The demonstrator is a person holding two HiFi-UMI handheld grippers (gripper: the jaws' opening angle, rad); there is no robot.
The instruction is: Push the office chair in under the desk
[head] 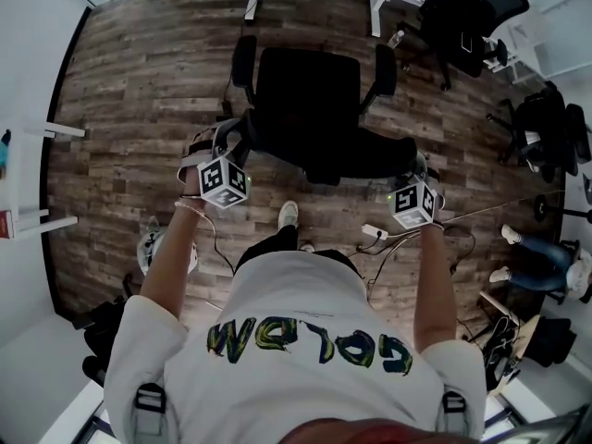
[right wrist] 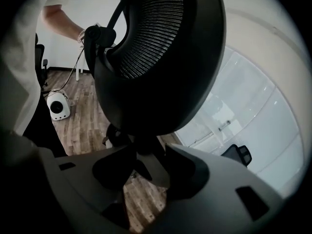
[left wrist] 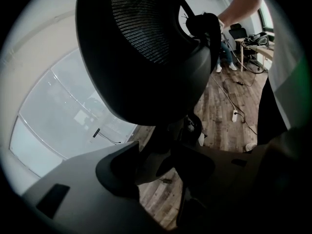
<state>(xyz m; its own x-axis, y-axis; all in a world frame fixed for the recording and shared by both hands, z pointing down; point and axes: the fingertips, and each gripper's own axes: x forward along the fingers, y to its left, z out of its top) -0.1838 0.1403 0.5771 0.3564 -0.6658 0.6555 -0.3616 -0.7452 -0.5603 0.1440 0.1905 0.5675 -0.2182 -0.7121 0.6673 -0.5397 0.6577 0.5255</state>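
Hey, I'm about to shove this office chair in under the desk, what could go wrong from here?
1. The armrests look about as wide apart as the white desk legs, so one could catch a leg.
2. A power strip lies by your shoe; stepping forward, you might trip.
3. I can't tell whether the left gripper and right gripper press the backrest yet; a loose hold could slip.
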